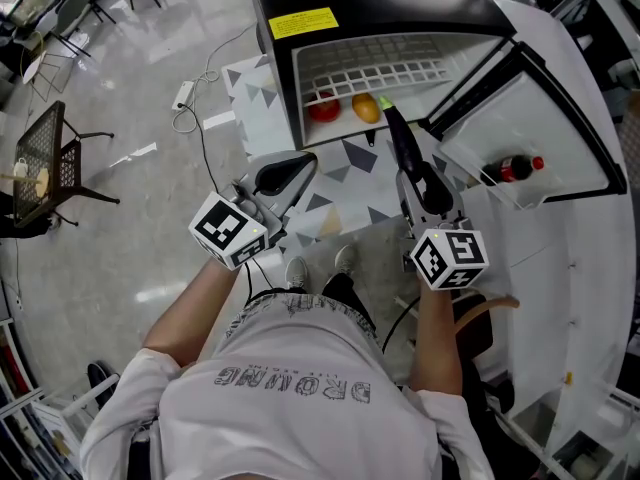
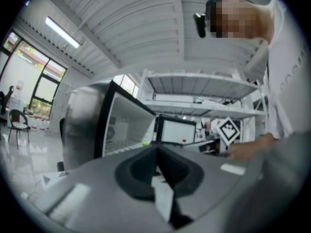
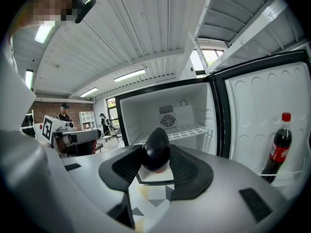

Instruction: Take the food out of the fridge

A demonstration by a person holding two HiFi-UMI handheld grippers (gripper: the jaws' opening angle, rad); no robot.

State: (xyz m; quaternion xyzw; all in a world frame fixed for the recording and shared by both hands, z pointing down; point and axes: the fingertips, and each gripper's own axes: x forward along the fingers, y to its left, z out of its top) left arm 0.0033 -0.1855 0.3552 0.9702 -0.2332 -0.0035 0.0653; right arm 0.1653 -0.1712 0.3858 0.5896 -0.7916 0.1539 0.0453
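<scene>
The small fridge (image 1: pixel 400 58) stands open, with its door (image 1: pixel 540 148) swung to the right. On its wire shelf lie a red tomato (image 1: pixel 322 108) and an orange fruit (image 1: pixel 366 108). My right gripper (image 1: pixel 420 183) is shut on a long dark eggplant (image 1: pixel 400 143), whose green stem end points at the shelf. In the right gripper view the eggplant (image 3: pixel 156 149) fills the gap between the jaws of that gripper (image 3: pixel 155 161). My left gripper (image 1: pixel 280 178) hangs left of the fridge front, shut with nothing in it (image 2: pixel 156 152).
A cola bottle (image 1: pixel 510 169) stands in the door shelf, also seen in the right gripper view (image 3: pixel 277 147). A triangle-patterned mat (image 1: pixel 250 98) lies before the fridge. A power strip with cable (image 1: pixel 183 95) lies on the floor at left, beyond it a black mesh stand (image 1: pixel 45 158).
</scene>
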